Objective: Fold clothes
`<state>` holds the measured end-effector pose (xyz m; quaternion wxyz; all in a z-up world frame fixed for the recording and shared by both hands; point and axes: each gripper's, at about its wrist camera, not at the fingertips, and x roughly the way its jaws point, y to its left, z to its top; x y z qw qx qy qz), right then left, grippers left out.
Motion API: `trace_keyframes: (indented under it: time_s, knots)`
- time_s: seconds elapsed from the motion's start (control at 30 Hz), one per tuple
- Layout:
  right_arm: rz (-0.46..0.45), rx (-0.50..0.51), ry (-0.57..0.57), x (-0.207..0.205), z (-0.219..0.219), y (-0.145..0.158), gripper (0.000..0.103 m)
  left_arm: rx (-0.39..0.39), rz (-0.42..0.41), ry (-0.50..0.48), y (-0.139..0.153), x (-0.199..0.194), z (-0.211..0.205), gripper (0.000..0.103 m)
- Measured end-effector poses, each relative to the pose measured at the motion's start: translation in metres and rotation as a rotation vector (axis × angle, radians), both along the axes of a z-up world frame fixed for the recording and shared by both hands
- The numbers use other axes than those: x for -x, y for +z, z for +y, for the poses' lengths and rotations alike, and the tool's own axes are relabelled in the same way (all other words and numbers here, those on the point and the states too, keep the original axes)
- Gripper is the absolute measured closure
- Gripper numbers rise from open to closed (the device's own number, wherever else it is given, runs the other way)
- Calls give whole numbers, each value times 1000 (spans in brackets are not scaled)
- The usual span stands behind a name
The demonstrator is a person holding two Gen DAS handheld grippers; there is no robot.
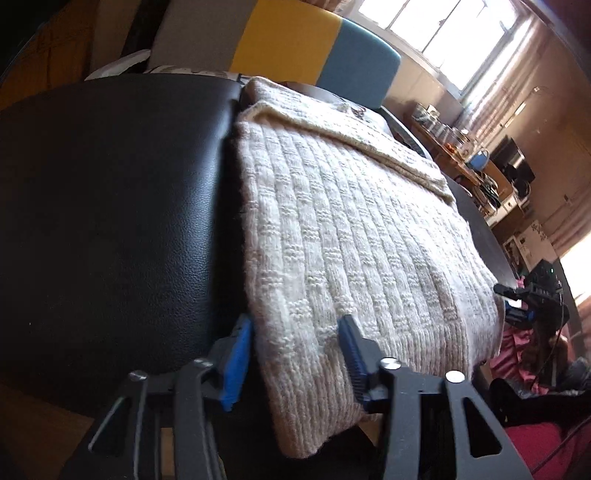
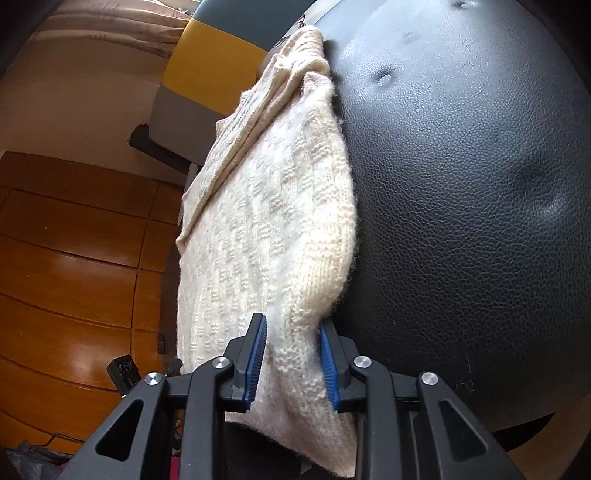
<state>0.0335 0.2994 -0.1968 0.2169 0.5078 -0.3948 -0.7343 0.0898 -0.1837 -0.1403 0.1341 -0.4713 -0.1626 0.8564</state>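
Note:
A cream knitted sweater [image 1: 343,236] lies folded on a black leather seat [image 1: 110,206], with a folded sleeve across its far part. My left gripper [image 1: 295,332] has its jaws apart, one on each side of the sweater's near corner, the blue pads [image 1: 236,362] not pressing it. In the right wrist view the same sweater [image 2: 266,229] lies along the edge of the black leather seat [image 2: 461,206]. My right gripper [image 2: 293,343] also straddles the near hem with its jaws apart, the fabric between the blue pads [image 2: 328,365]. The right gripper also shows in the left wrist view [image 1: 517,306].
A yellow, blue and grey chair back [image 1: 295,40] stands beyond the seat. Shelves with cups [image 1: 454,140] and a bright window [image 1: 443,26] are at the far right. Pink cloth [image 1: 524,350] lies at the right. A wooden floor [image 2: 74,258] lies left of the seat.

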Motion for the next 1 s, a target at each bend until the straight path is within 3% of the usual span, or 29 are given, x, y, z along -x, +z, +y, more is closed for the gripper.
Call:
trace_keyframes:
  time_s: [0.03,0.17,0.3,0.33,0.5,0.6,0.8,0.9,1.0]
  knots:
    - [-6,7,6,1,-1,-1,75,0,-7,4,0,1,0,85]
    - [-1,-5,27,4,-7,0,75,-28,-40,28,-3,7,0,86]
    - [1,23,20,0,-5,-3,75,19,-36,24,-1,6,7,87]
    - [8,15,22,-1,-6,-3,75,29,-29,18,0,6,9,93]
    - [44,-26,34,-6,-10,1,75,103,6,-24,3,6,24,93]
    - [66,-50,41,-9,-12,3,75,128,15,-20,4,7,27,92]
    - [118,-124,70,-12,-19,8,75,137,13,-19,6,9,33,73]
    - [115,-196,101,-11,-22,10,83,122,11,-16,7,10,36,94]
    - [81,-193,70,-11,-8,9,90,105,11,-16,6,10,36,94]
